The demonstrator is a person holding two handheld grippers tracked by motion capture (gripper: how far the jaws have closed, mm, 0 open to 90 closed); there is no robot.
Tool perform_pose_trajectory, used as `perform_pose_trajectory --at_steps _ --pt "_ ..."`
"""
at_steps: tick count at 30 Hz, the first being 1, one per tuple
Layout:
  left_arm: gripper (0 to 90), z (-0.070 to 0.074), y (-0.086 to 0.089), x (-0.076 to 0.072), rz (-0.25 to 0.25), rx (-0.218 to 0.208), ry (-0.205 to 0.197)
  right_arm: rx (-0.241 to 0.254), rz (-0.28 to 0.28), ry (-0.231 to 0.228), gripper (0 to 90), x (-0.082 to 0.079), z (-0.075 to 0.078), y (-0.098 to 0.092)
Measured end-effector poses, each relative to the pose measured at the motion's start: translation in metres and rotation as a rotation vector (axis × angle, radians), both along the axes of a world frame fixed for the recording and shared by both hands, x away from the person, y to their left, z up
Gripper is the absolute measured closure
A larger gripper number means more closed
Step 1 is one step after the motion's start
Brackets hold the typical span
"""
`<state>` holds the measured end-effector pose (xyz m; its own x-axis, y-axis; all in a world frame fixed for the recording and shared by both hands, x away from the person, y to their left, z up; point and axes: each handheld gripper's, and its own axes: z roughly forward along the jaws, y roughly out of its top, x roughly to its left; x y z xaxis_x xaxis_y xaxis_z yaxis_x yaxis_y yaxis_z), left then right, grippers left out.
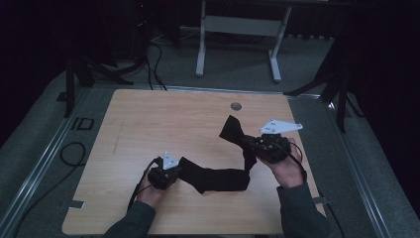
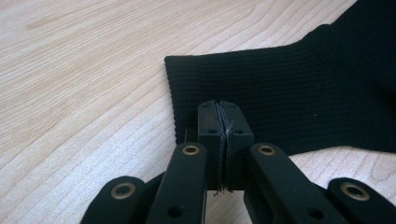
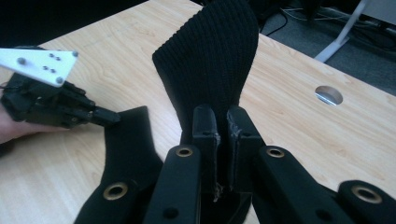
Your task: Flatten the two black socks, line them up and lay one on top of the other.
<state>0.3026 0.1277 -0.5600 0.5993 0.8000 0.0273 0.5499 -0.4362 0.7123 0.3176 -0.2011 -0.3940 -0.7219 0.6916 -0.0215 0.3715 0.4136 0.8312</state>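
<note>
Sock [image 1: 218,178] is the job here: long black knitted one, stretched across the near half of the wooden table [image 1: 148,124] between both tools

Left gripper [image 1: 174,172] is clamped on one end of it, jaws pinched tight with just the fabric edge between them, clear in the left gripper view [image 2: 223,128]. That end lies flat on the wood, low, near the front edge

Right gripper [image 1: 253,144] has jaws nearly together on the other part of the sock [image 3: 210,70], fabric wedged between the pads and the loose end standing up past the tips. In the high view that end [image 1: 232,128] pokes away toward the far side, near the round metal cap [image 1: 236,106] in the tabletop

Key relation: long axis of the sock runs roughly left to right from the person's seat, left end down flat, right end raised off the table. Middle section lies on the wood, then bends up sharply just left of the right gripper

My read: it's being folded or straightened. Left hand is the anchor, right hand has the free end, so whatever comes next likely means carrying the right end along that axis toward the left one. Risk is thin fabric slipping out of the right jaws
</note>
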Motion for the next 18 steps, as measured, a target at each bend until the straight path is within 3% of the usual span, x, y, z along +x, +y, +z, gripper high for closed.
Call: perform_pose_trajectory --at_steps 10,18 --pt "88.7 0.000 0.000 0.000 0.003 -0.004 0.003 0.016 0.011 0.050 83.7 -0.005 -0.022 0.004" --pt "88.6 0.000 0.000 0.000 0.004 -0.003 0.004 0.055 0.023 0.133 83.8 -0.005 -0.049 0.019"
